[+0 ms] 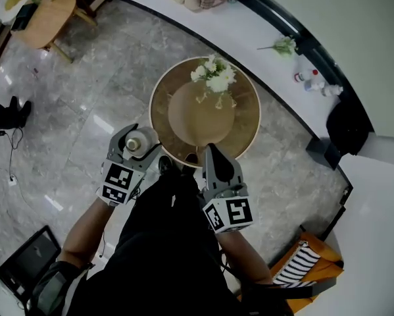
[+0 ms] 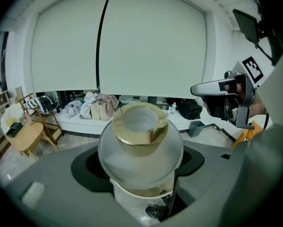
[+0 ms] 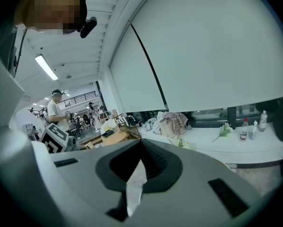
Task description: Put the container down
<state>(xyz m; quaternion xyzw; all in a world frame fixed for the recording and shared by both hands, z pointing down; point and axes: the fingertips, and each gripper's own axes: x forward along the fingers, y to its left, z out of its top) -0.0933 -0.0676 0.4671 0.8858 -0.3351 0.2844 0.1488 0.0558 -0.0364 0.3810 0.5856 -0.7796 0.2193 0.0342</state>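
Left tool [image 1: 136, 151] pinches the container [image 2: 140, 141] beside the desk [image 1: 249, 120] — released here it would drop; right tool [image 1: 216, 163] nips a white scrap [image 3: 134, 186].

The round frosted-glass container [image 2: 140, 150] has a gold hexagonal collar around its open mouth. It stands upright, mouth up, clamped between the jaws of the left gripper [image 1: 133, 151] and held just outside the rim of the round wooden table [image 1: 249, 110].
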